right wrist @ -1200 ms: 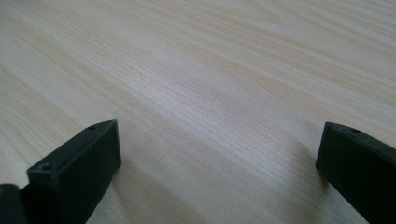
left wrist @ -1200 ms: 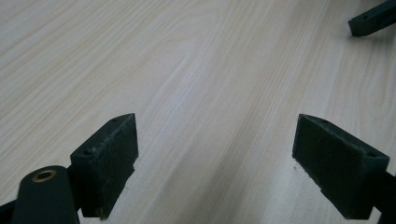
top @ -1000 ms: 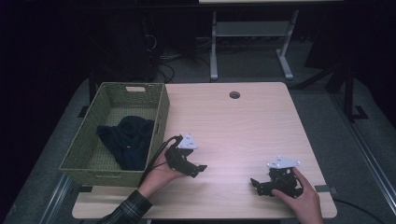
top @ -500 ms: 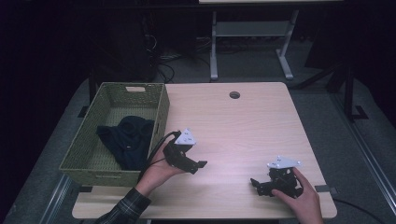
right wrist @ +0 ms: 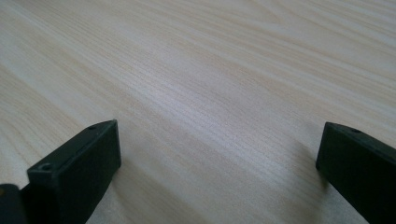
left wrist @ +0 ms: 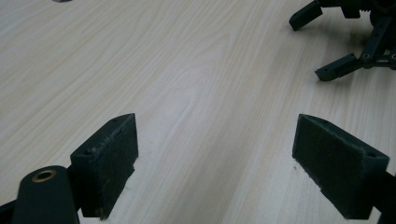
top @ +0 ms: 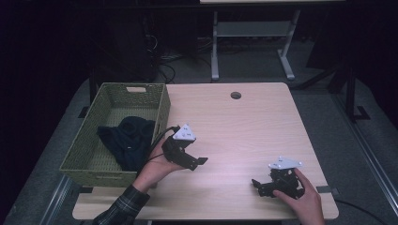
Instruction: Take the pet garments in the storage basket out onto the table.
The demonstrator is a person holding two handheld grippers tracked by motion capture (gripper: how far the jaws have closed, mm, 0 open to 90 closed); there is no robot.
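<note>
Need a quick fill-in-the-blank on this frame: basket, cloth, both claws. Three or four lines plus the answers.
1. The dark cloth lies inside the green ____.
2. The jaws of the left claw are ____, with nothing between them.
3. The right claw sits low over the wooden ____, near its front edge.
4. The basket stands at the table's ____ side in the high view.

Missing words: basket; open; table; left

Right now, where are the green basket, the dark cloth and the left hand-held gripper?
green basket (top: 162,108), high view, right wall.
dark cloth (top: 126,140), high view, middle of the heap.
left hand-held gripper (top: 199,163), high view, between its fingertips.
</note>
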